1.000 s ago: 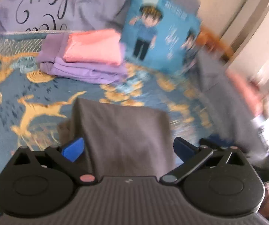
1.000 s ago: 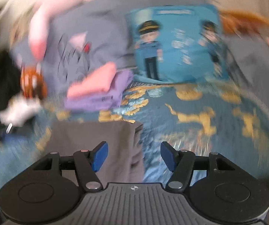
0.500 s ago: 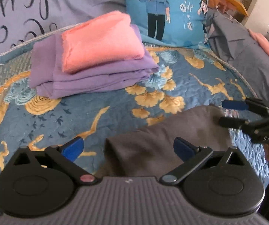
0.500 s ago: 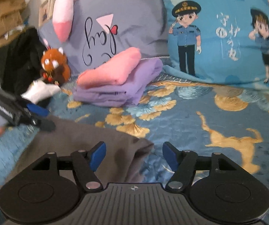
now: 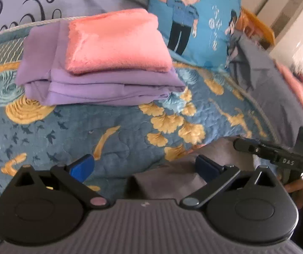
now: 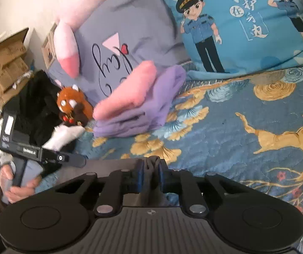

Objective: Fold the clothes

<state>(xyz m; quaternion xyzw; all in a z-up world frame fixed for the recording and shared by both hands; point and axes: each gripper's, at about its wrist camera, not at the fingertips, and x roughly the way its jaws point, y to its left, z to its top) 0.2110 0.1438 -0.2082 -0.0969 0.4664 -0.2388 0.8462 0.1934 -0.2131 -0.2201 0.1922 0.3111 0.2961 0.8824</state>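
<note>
Both grippers now sit lower over the quilt (image 5: 52, 131), where the grey cloth (image 6: 113, 165) lies: right gripper (image 6: 150, 174) has just closed, pinching its bunched corner (left gripper (image 5: 145, 167) gapes wide over cloth)

A grey garment (image 5: 179, 169) lies on the bed (image 5: 66, 131), spread low at the near edge of both views, its surface softly creased. One corner is bunched into upright folds (image 6: 151, 165). Farther back, near the pillows, sits a folded stack: a purple garment (image 5: 100, 89) in several flat layers with a pink fleecy one (image 5: 113, 44) squared on top, well apart from the grey one.
</note>
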